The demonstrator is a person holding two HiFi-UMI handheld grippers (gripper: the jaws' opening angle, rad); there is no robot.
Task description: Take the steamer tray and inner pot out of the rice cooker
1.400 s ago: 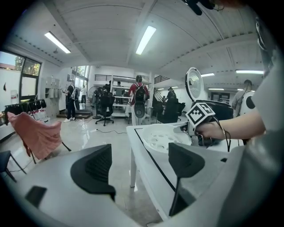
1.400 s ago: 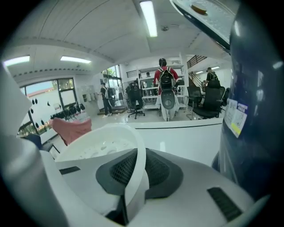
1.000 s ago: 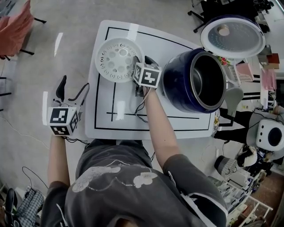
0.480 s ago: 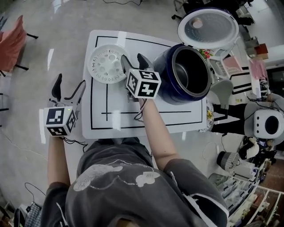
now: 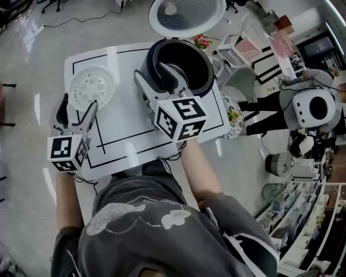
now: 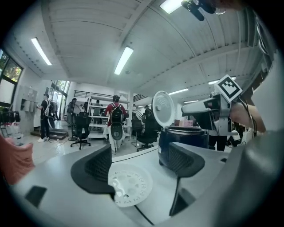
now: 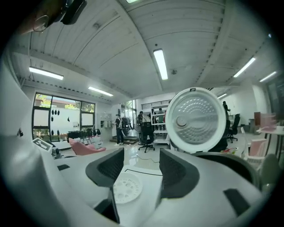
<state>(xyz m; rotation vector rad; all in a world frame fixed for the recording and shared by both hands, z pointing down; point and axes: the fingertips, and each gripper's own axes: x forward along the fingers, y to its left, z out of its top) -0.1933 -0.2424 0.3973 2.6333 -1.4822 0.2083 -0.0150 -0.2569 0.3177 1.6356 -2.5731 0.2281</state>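
Steamer tray (image 5: 92, 87) lies flat on the desk (image 5: 125, 114), left of the rice cooker (image 5: 201, 86) and apart from it. Inner pot (image 5: 186, 58) sits in the cooker, lid (image 5: 186, 16) raised. Left gripper (image 5: 77, 106): jaws wide apart, empty. Right gripper (image 5: 151, 76), before the cooker: jaws have just been opening, nothing between them.

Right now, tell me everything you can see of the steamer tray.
The steamer tray is a round white disc, plastic by its look, with rings of small holes and a low rim. It lies flat on the white table, out of the cooker, to its left in the head view and apart from it. Nothing lies on it, and only the table touches it.
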